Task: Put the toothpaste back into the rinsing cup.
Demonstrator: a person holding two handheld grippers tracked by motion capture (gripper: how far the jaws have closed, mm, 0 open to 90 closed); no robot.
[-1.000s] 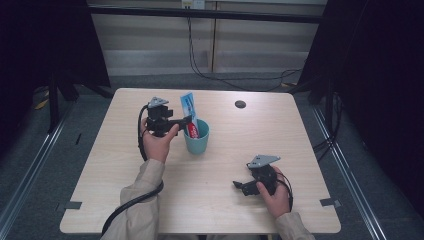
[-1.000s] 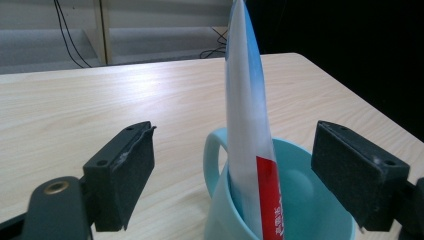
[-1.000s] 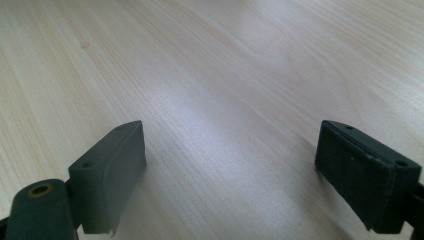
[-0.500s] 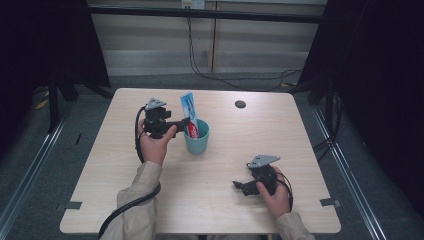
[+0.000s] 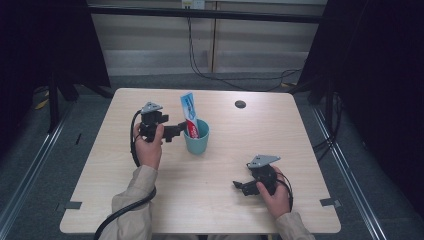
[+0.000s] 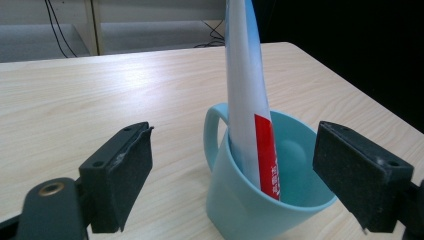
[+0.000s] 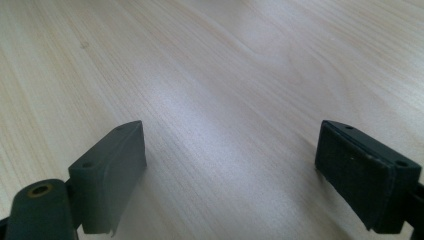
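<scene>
We see a teal cup (image 5: 197, 141) standing upright on the pale wooden desk (image 5: 100, 200), a little left of its middle, with a toothpaste tube (image 5: 189, 114) leaning in it, most of its length rising above the rim. The left claw (image 5: 176, 132) sits just beside the cup on its left, spread wide; in the left gripper view (image 6: 232, 175) its jaws stand either side of the cup and tube, touching neither.

We judge the tube light and soft: its flat white, blue and red body (image 6: 247, 100) would dent under a hard pinch, and its glossy skin may slip. The best hold looks to be on the flat faces well above the rim, where the tube stands free and nothing crowds the jaws. The cup (image 6: 260, 195) seems a light, stiff plastic, though we cannot be sure of the material; it could tip if the tube drags on the rim, so a straight lift suits it. Its handle (image 6: 212, 132) or wall would give a firmer grip.

The right claw (image 5: 241, 186) rests low near the desk's front right, well apart from the cup, also spread with nothing between its jaws (image 7: 230, 175).
</scene>
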